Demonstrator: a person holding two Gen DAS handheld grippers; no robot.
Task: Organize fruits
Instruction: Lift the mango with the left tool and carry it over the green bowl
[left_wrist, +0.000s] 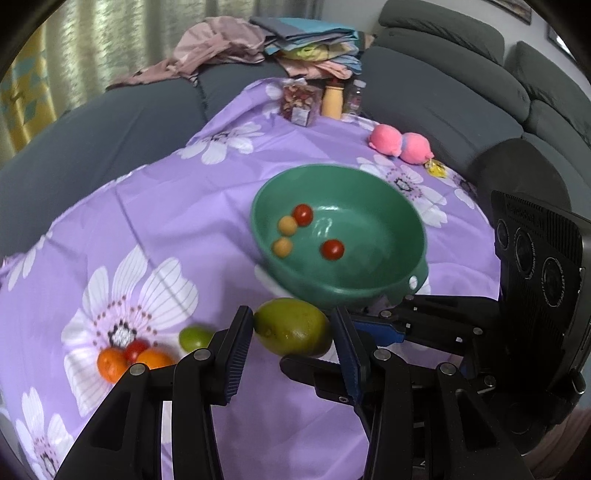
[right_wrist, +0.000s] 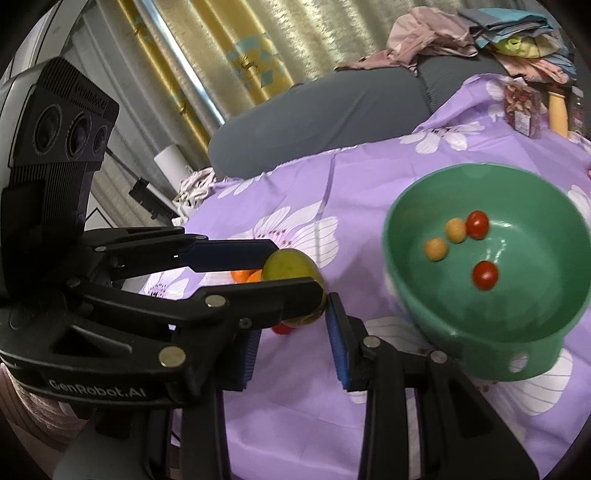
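Observation:
A green mango (left_wrist: 291, 326) sits between the fingers of my left gripper (left_wrist: 293, 328), which is shut on it just above the purple flowered cloth (left_wrist: 155, 206). It also shows in the right wrist view (right_wrist: 290, 264), held by the left gripper (right_wrist: 291, 264). A green bowl (left_wrist: 388, 184) stands just beyond, holding two red and two yellow cherry tomatoes (left_wrist: 303, 214). My right gripper (right_wrist: 291, 332) is open and empty, close beside the left one and near the bowl (right_wrist: 535, 332). A lime (left_wrist: 194, 338), two oranges (left_wrist: 110, 363) and a red tomato (left_wrist: 136, 349) lie at the left.
A pink plush toy (left_wrist: 400, 142) lies behind the bowl. A snack jar (left_wrist: 299, 101) and a yellow bottle (left_wrist: 332, 99) stand at the far edge. A grey sofa (left_wrist: 443, 92) with piled clothes (left_wrist: 229, 40) surrounds the table.

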